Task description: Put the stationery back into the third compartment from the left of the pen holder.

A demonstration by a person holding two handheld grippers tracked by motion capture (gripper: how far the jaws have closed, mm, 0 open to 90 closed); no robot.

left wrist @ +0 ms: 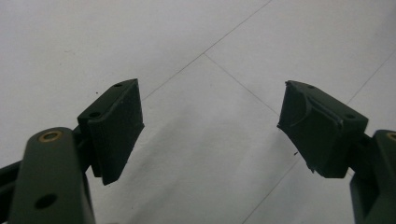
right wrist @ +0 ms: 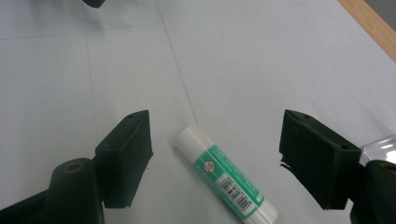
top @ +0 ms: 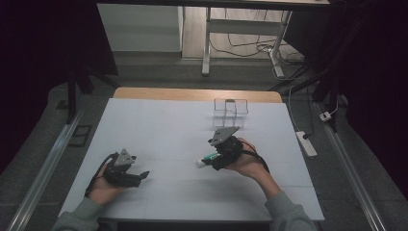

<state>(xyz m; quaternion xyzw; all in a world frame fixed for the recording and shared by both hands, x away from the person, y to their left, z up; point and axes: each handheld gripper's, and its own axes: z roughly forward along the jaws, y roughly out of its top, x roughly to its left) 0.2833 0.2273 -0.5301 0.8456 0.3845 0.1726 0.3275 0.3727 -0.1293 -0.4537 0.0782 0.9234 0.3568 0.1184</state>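
The glue stick (right wrist: 225, 179) lies flat on the desk (right wrist: 261, 60) between the right gripper's (right wrist: 215, 154) spread jaws, untouched. The left gripper (left wrist: 210, 126) is released, holding nothing.

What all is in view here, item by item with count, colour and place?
glue stick: one, white with green label, lying flat on the table between the open right jaws
clear box: one, transparent, near the table's far edge
table: one, white cover, wooden far edge showing
power strip: one, white, on the floor right of the table
white frame: one, on the floor beyond the table
left gripper: one, black, open over bare table
right gripper: one, black, open around the glue stick
hands: two, grey sleeves, bottom of high view
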